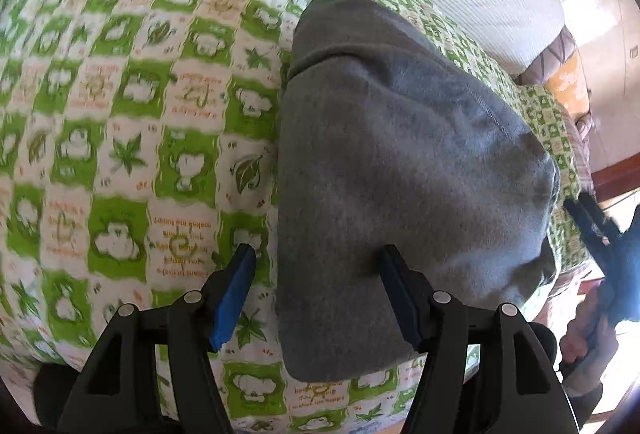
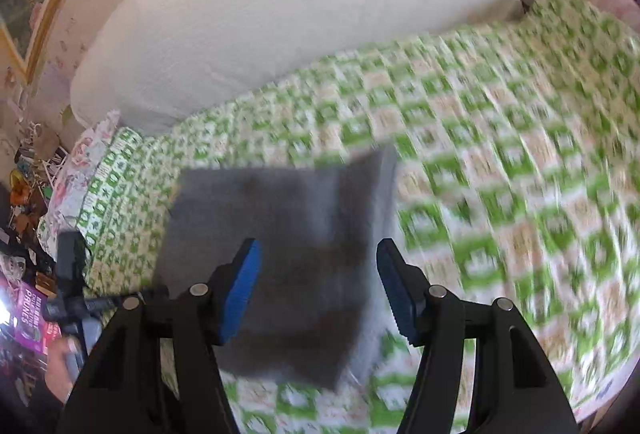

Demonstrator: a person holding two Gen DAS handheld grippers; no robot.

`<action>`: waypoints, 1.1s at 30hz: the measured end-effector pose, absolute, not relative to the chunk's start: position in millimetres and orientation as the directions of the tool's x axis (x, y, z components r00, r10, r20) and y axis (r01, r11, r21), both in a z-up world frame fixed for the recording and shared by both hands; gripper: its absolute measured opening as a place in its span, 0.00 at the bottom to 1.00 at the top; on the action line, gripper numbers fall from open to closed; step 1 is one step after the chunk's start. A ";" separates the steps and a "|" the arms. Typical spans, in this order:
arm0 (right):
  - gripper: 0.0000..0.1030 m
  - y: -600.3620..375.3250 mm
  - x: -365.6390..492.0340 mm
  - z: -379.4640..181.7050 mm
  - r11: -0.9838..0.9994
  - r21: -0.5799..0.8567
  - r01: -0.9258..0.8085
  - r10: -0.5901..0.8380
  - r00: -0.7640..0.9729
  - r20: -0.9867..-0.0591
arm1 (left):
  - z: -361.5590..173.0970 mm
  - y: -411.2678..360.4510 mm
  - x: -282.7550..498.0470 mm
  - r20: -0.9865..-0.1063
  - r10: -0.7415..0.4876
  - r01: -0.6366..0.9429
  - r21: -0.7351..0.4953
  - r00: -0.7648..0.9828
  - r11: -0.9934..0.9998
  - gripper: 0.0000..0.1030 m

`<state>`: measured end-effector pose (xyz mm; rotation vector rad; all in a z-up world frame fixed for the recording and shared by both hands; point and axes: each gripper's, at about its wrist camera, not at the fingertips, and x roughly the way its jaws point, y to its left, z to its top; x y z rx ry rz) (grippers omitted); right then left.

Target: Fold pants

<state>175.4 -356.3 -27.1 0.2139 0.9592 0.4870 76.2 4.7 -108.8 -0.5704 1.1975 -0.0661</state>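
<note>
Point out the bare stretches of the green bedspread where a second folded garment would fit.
Widest free patch: the green checked bedspread left of the folded gray pants, running up toward the white pillow. A narrower strip lies between the pants' far end and that pillow. Crowded: the right-hand bed edge by the orange and purple bedding, and the cluttered floor beyond.

Left gripper (image 1: 316,262) stands wide apart, its blue-padded fingers (image 1: 236,294) gripping nothing. Right gripper (image 2: 318,256) is likewise spread wide, nothing between its pads (image 2: 244,286). In the left wrist view the right gripper appears at the far right edge, a bare hand (image 1: 580,342) holding its handle.
</note>
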 end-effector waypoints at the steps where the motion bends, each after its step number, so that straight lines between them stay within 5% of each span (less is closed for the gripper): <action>1: 0.60 -348.5 179.9 -20.5 0.870 0.373 -0.323 0.490 0.485 -0.724 | -110.4 4.5 73.6 -0.857 -0.349 -0.251 -0.459 0.380 0.852 0.64; 12: 0.60 -172.3 240.4 -26.8 0.610 0.417 -0.673 0.644 0.116 -0.756 | -112.4 18.6 54.5 -0.814 -0.382 -0.346 -0.544 0.438 0.764 0.66; 18: 0.60 -92.5 276.4 -43.9 0.474 0.348 -0.809 0.547 -0.039 -0.836 | -107.1 30.6 41.1 -0.802 -0.281 -0.491 -0.558 0.527 0.669 0.66; 28: 0.58 -23.4 294.1 -96.8 0.302 0.230 -0.925 0.296 -0.138 -0.945 | -137.1 -1.7 37.3 -0.799 -0.356 -0.531 -0.593 0.485 0.606 0.66; 29: 0.52 -19.1 291.5 -103.0 0.291 0.215 -0.932 0.281 -0.131 -0.951 | -138.6 -0.9 38.0 -0.793 -0.363 -0.523 -0.600 0.489 0.605 0.57; 31: 0.25 -14.9 288.3 -110.7 0.287 0.181 -0.941 0.260 -0.106 -0.960 | -139.4 0.3 42.1 -0.765 -0.397 -0.492 -0.636 0.508 0.595 0.38; 33: 0.20 -14.9 290.4 -109.7 0.308 0.195 -0.931 0.280 -0.107 -0.954 | -133.1 -0.3 41.0 -0.756 -0.387 -0.469 -0.639 0.527 0.609 0.25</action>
